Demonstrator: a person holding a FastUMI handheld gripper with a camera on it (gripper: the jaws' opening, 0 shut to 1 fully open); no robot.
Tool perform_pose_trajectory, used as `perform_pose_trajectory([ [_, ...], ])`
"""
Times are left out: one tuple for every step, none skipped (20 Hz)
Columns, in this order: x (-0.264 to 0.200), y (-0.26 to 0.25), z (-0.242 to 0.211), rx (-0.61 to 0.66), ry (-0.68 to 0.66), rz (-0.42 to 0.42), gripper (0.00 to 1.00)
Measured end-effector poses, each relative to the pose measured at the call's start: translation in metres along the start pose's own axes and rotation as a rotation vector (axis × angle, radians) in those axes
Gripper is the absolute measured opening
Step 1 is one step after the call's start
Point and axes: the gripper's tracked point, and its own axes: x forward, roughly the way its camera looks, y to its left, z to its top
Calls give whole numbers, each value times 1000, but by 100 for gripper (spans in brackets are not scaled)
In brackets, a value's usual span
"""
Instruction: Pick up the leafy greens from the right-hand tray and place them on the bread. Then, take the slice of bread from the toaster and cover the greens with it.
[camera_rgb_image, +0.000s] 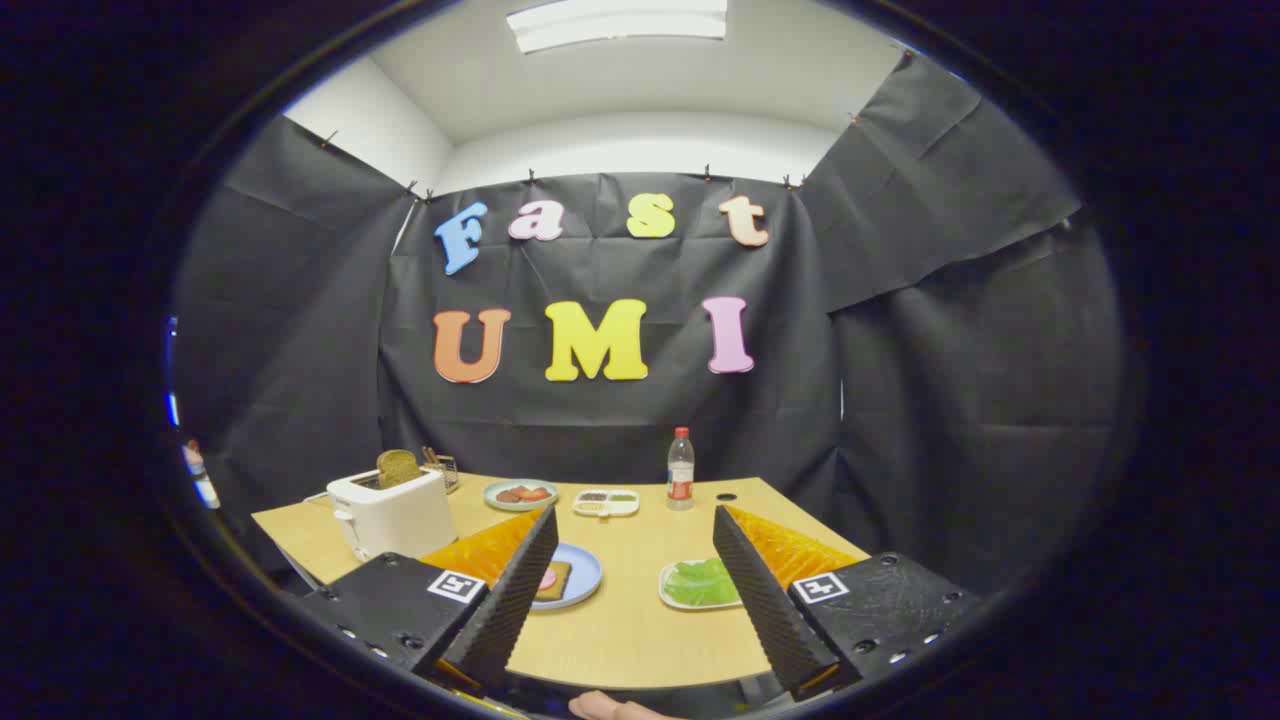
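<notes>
Gripper (632, 530) held high above table (640, 620), fingers spread wide, nothing gripped. Leafy greens (702, 582) seen lying on white tray (672, 597), just inside right finger, low and ahead. Bread (553, 580) seen on blue plate (585, 575) beside left finger, partly hidden. Second slice (397, 466) seen standing in toaster (392, 515), far left. Greens judged nearer right finger; descent forward and slightly rightward is called for, leaf's long axis judged roughly crosswise.
</notes>
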Motion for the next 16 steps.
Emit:
perform_pose_trajectory([
  [3, 2, -2, 11, 8, 7, 95],
  [7, 6, -1, 26, 11, 21, 95],
  [12, 11, -2, 31, 16, 37, 95],
  [18, 14, -6, 29, 33, 49, 96],
  [21, 16, -11, 24, 46, 58, 96],
  [25, 19, -12, 18, 50, 75, 96],
  [28, 21, -10, 7, 45, 87, 96],
  [32, 20, -9, -6, 40, 90, 96],
  [36, 17, -12, -22, 41, 93, 96],
  [39, 17, -13, -37, 43, 103, 96],
  [42, 16, -13, -44, 43, 113, 96],
  [45, 14, -9, -39, 36, 123, 96],
  [48, 10, -5, -27, 27, 121, 96],
  [55, 3, -4, -13, 25, 112, 96],
  [61, 0, -5, -3, 30, 109, 96],
  [67, 0, -7, 3, 40, 116, 96],
])
